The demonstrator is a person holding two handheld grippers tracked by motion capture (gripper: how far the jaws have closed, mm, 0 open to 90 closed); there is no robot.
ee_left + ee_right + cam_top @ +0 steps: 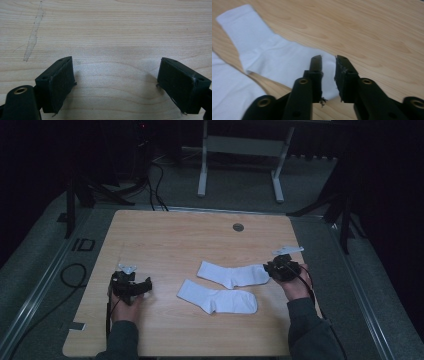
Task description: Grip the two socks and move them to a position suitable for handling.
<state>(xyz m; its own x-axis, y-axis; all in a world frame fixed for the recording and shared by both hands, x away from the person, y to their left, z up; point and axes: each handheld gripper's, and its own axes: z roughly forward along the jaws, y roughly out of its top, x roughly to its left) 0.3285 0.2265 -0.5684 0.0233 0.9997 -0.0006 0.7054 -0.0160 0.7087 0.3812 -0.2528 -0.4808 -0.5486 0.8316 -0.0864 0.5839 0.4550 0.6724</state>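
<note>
A light wooden table [165,235] with rounded corners and fine straight grain carries a round grommet [238,227] toward twelve o'clock. Near its centre lie two flat white socks of soft knit, each bent at the heel: the farther sock [232,274] and the nearer sock [217,298], lying close together at about five o'clock of centre. In the left gripper view a pale scuff streak [33,35] marks the wood.

The right gripper [281,266], at three o'clock, points toward nine; its jaws stand slightly parted around the toe end of the farther sock [277,58], not clamped on it. The left gripper [131,286], at eight o'clock, rests over bare wood with jaws spread wide, holding nothing.
</note>
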